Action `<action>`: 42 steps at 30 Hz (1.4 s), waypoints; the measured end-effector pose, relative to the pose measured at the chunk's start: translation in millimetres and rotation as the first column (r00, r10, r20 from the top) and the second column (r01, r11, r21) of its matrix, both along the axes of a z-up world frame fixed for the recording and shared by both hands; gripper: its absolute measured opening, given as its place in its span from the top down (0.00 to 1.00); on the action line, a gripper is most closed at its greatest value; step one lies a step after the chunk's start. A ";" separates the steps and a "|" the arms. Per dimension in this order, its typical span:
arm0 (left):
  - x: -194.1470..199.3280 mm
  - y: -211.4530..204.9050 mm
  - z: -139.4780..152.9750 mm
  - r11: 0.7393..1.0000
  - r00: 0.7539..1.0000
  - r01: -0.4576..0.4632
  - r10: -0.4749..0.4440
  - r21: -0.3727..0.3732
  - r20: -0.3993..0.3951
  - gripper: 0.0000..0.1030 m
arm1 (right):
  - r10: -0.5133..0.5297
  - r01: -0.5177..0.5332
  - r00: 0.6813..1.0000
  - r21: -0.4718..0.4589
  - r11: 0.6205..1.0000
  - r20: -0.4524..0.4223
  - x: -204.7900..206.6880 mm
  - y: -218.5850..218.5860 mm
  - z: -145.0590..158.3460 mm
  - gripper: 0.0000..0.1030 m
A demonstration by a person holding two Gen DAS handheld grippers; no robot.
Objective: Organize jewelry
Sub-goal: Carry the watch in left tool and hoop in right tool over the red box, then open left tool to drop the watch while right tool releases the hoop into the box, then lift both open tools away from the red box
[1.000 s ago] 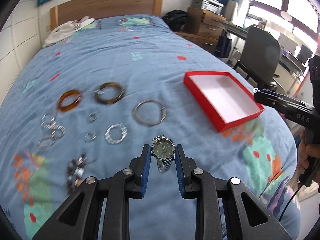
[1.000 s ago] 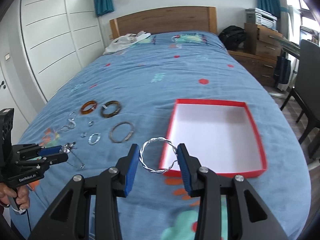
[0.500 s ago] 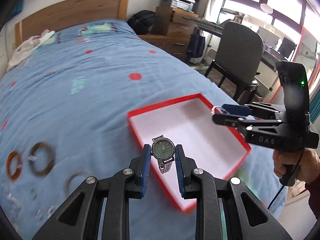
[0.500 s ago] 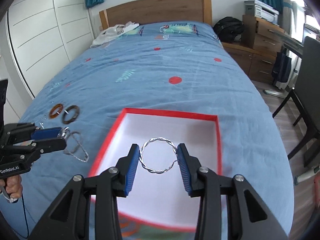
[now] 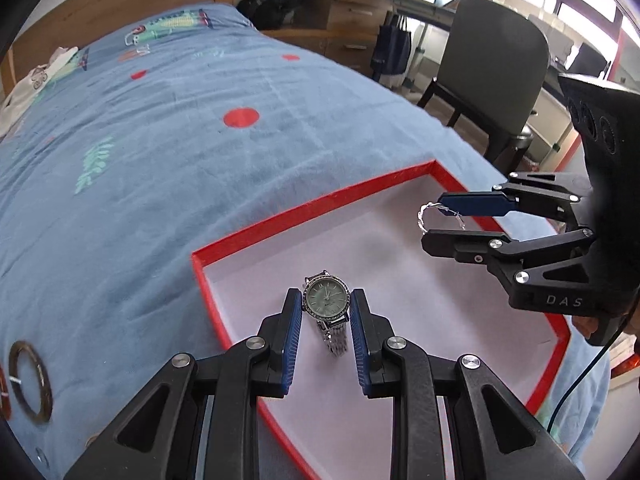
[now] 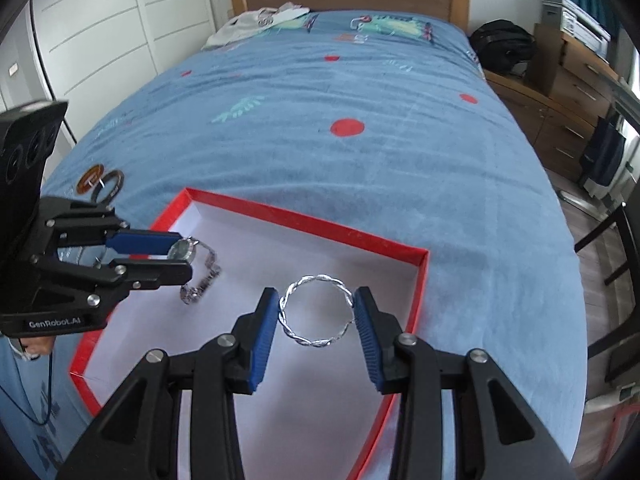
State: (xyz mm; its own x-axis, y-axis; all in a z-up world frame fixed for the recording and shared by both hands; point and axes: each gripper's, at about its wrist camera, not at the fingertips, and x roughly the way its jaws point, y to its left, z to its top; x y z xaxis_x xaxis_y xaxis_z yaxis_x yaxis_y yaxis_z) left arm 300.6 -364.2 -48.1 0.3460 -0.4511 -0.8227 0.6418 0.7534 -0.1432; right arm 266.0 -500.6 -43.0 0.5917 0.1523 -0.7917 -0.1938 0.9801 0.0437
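My left gripper [image 5: 325, 314] clamps the silver-banded round watch [image 5: 326, 302]; my right gripper [image 6: 316, 312] clamps the twisted silver bangle [image 6: 317, 310]. Both hang above the red-rimmed white box [image 6: 304, 222]. I'd lower each near opposite corners, then release gently.

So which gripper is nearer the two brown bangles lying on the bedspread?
Left. The left gripper, holding the watch, is over the red box's side nearest the brown bangles; the right gripper is farther across.
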 end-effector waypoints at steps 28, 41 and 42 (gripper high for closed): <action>12.4 -14.6 -26.3 0.993 1.000 0.003 -0.002 0.114 -0.008 0.75 | 0.154 -0.183 0.970 -0.150 0.971 -0.188 17.4 29.2 -27.6 0.62; 4.8 -7.9 -9.4 0.996 0.999 -0.014 0.011 0.087 0.039 0.51 | 0.122 -0.146 0.981 -0.164 0.976 -0.151 8.4 28.5 -7.2 0.52; 4.1 -6.6 -6.8 0.997 0.999 -0.012 0.010 0.079 0.037 0.51 | 0.119 -0.144 0.982 -0.167 0.975 -0.148 6.8 28.9 -5.0 0.52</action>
